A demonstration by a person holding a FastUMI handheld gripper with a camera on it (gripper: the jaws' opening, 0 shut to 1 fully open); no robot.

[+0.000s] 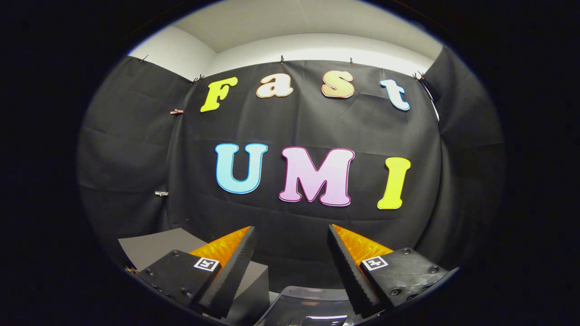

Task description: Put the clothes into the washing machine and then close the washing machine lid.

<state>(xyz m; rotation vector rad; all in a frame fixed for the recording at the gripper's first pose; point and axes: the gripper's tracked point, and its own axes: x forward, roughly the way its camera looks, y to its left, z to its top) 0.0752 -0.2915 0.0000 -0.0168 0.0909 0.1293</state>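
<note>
Below open tool [292,235] — washer lid [308,303]

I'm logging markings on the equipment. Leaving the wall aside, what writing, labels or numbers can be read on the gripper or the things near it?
No readable words or numbers.
Left tag and right tag on the fingers: black code patterns, no text.
Grey box and glossy dark part below the open, empty gripper: no markings visible.

Black cloth wall [299,131] fills the booth's back and both sides, clipped along its top edge. Above it: white room wall [317,47] and ceiling [281,22], evenly lit. Grey box [156,246] sits below the cloth, left corner.
</note>
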